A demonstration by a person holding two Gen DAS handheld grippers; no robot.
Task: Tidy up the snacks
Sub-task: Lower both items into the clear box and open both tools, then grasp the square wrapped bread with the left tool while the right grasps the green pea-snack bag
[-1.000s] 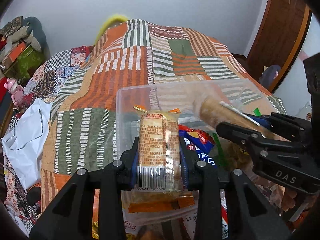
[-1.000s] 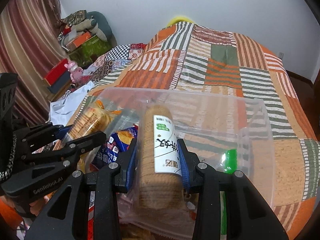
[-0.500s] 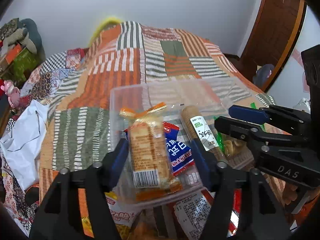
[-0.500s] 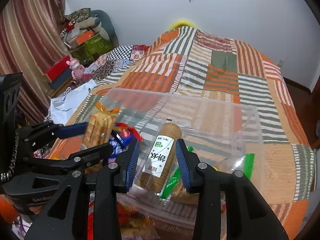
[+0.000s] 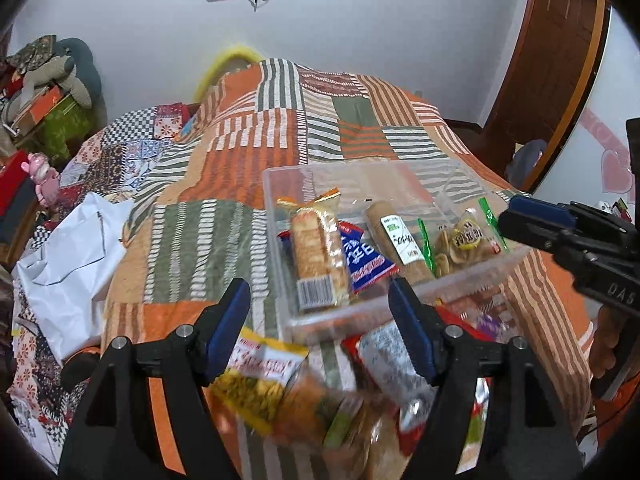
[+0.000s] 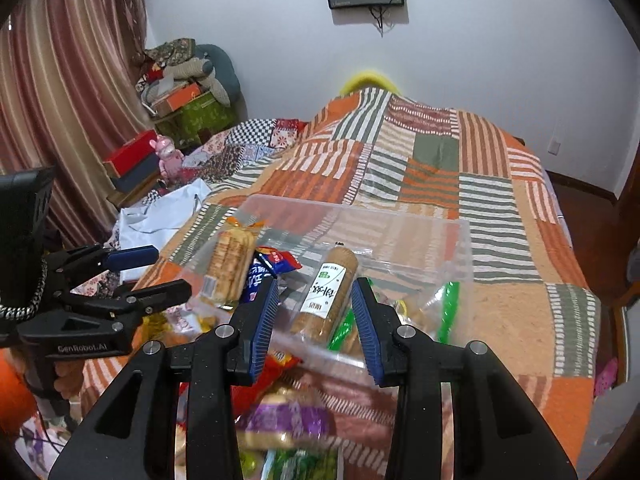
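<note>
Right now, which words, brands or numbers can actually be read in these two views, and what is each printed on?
"DAS": black body of the right gripper.
"GenRobot.AI": black body of the left gripper.
Barcode, digits unreadable: clear pack of golden biscuits.
Chinese print on the white-labelled brown biscuit roll, blue-and-red wrapper and yellow packet: too small or blurred.

I see the bin (image 5: pixel 472 276) open on top, its far half bare; packs fill the near half. Loose packs (image 5: pixel 260 376) crowd the bed (image 5: pixel 180 248) right under both grippers. Bedspread left of the bin is free; white bag (image 5: pixel 68 264) blocks the far left.
</note>
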